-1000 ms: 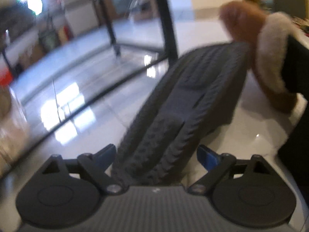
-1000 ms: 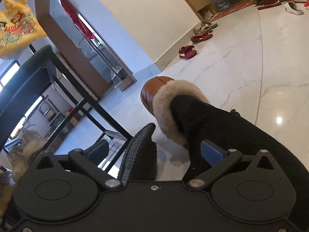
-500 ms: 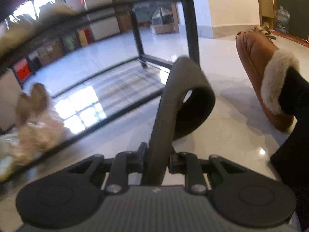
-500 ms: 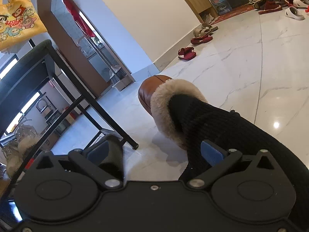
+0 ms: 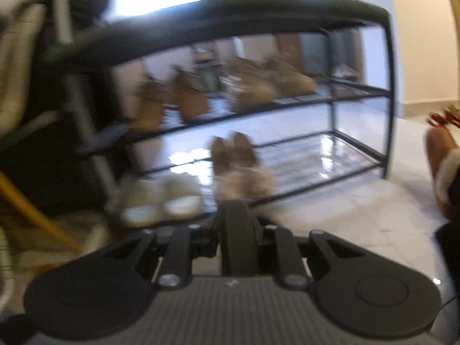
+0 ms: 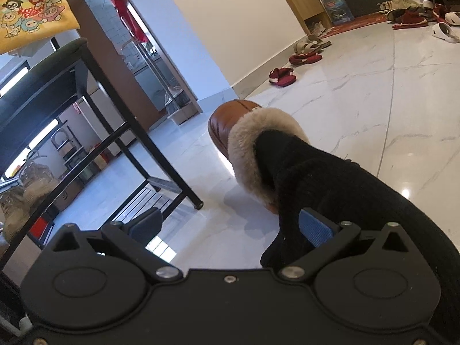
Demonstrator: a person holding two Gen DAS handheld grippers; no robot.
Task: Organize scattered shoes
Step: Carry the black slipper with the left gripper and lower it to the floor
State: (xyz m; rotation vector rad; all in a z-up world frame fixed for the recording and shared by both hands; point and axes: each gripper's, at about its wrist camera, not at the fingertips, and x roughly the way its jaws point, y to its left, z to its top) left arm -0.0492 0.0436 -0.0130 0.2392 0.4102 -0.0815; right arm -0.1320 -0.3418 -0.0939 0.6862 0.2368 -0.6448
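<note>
— While the left claw (image 5: pixel 236 224) is pressed onto a dark slipper (image 5: pixel 237 241), where does that slipper sit?

— It stands edge-on between the two fingers, clamped thin and upright, right in front of the black shoe rack (image 5: pixel 385 86). The left wrist view is blurred, so its sole pattern cannot be made out.

— And the rack itself?

— It has a padded top and two wire shelves. Tan shoes (image 5: pixel 258 86) line the upper shelf; a brown furry pair (image 5: pixel 238 166) and a pale pair (image 5: pixel 164 201) sit on the lower one, just beyond the clamped slipper.

— What is the right claw (image 6: pixel 230 224) doing?

— Its fingers are spread apart with nothing between them; the blue pad (image 6: pixel 313 227) on one side shows plainly. It hangs low over the white marble floor (image 6: pixel 388 100), near the rack's leg (image 6: pixel 161 155).

— Anything else close by?

— A foot in a brown leather slipper (image 6: pixel 227 123) with a fleece cuff, and a black trouser leg (image 6: pixel 330 184) above it, stand on the floor just beside the right claw. Red slippers (image 6: pixel 283 74) and other shoes lie well apart along the far wall, and a yellow cartoon tote bag (image 6: pixel 31 8) hangs above the rack.
</note>
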